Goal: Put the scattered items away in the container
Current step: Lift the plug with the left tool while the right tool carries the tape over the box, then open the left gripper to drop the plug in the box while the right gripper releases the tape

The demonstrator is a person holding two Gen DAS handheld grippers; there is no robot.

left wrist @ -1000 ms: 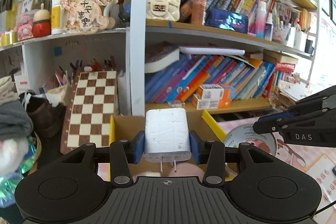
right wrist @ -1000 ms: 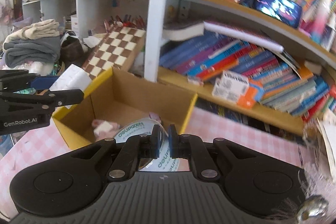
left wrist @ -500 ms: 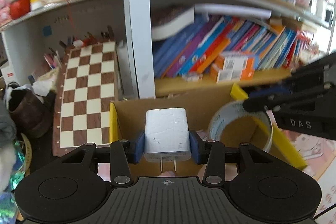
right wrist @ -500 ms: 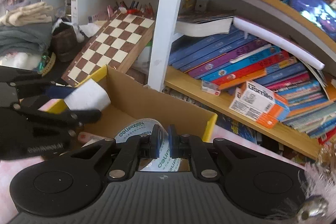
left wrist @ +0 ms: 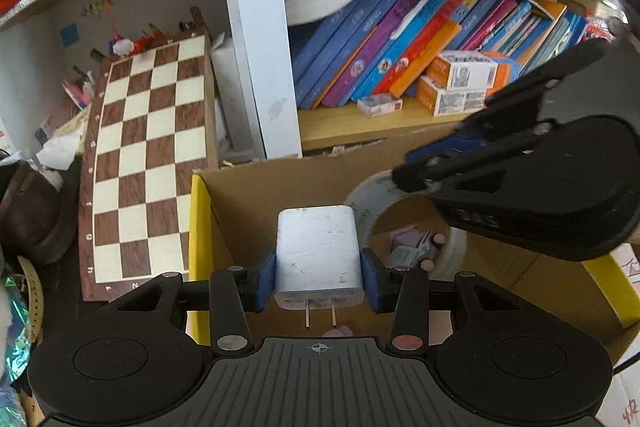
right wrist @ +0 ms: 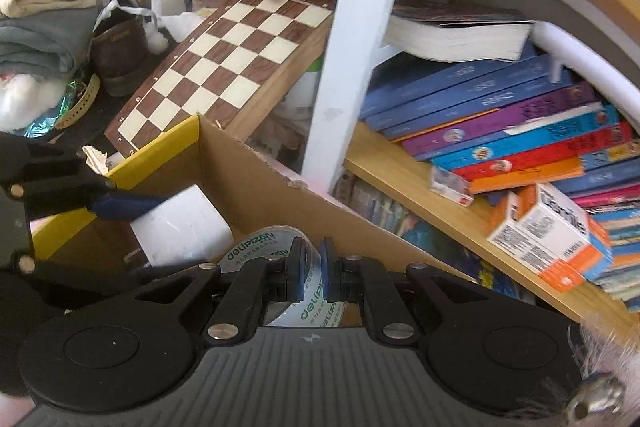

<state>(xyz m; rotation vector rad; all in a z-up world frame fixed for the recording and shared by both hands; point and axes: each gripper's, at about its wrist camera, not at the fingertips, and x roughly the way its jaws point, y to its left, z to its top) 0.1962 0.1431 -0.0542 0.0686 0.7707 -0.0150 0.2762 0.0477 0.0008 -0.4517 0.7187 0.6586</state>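
charger (left wrist: 319, 257), white, clamped flat between left gripper (left wrist: 319, 281) pads, prongs near, over cardboard box (left wrist: 280, 183) for dropping; tape roll (right wrist: 280, 255) pinched through its wall by nearly closed right gripper (right wrist: 311, 269), hanging over the box too.

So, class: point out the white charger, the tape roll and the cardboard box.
white charger (left wrist: 319, 255), left wrist view, front face.
tape roll (right wrist: 256, 247), right wrist view, printed outer band.
cardboard box (left wrist: 199, 227), left wrist view, yellow left rim.

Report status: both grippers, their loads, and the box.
Left gripper shut on white charger. Right gripper shut on tape roll. Both loads over open cardboard box; small items already inside. Nothing blocking.
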